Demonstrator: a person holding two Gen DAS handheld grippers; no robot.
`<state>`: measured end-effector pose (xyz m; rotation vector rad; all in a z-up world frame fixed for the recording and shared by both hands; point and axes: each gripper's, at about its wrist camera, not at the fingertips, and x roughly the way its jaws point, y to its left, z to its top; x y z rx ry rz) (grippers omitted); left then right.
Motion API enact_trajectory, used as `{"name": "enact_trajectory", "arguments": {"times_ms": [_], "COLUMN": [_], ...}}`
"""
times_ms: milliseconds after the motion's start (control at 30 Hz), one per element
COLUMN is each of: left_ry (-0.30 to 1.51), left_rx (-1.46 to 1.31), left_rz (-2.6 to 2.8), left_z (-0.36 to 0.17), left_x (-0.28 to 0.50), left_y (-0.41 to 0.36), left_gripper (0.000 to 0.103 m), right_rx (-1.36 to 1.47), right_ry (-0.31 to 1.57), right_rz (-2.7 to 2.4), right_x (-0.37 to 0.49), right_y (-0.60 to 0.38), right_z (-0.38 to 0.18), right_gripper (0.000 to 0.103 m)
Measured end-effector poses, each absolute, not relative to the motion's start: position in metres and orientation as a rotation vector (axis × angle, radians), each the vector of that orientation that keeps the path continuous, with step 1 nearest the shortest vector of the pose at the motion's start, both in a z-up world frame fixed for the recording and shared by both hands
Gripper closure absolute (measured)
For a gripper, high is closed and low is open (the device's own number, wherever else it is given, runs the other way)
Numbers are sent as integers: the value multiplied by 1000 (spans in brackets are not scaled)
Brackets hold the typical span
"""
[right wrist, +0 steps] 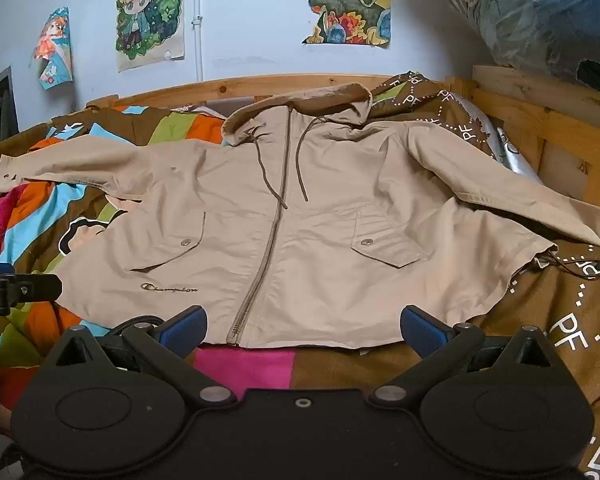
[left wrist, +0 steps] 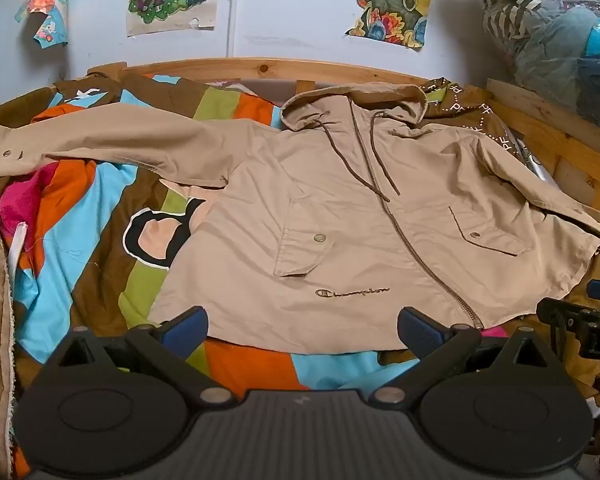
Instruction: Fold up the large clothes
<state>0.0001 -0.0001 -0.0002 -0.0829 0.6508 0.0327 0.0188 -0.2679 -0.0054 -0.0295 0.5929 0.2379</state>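
Though unfolded, jacket just beyond hand-held gripper.

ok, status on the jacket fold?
Left gripper open, right gripper open, both empty. Beige jacket flat on the bedspread, zipped, sleeves out, unfolded. Nothing in the way.

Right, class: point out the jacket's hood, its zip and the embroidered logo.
hood (left wrist: 352, 104): left wrist view, on the tan hood fabric at the collar.
zip (right wrist: 274, 236): right wrist view, midway down the closed zip.
logo (left wrist: 354, 292): left wrist view, on the stitched lettering near the hem.
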Motion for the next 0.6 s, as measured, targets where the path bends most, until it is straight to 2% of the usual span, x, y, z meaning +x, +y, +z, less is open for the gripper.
{"name": "enact_trajectory", "arguments": {"times_ms": [600], "left_ry": [663], "left_rx": [-90], "left_rz": [26], "left_z": [-4], "left_x": [1], "left_y": [4], "left_gripper": [1], "right_rx": [-46], "right_ry": [617], "right_rz": [239], "right_x": [21], "right_y": [-266], "right_z": [-9], "right_gripper": [1]}}
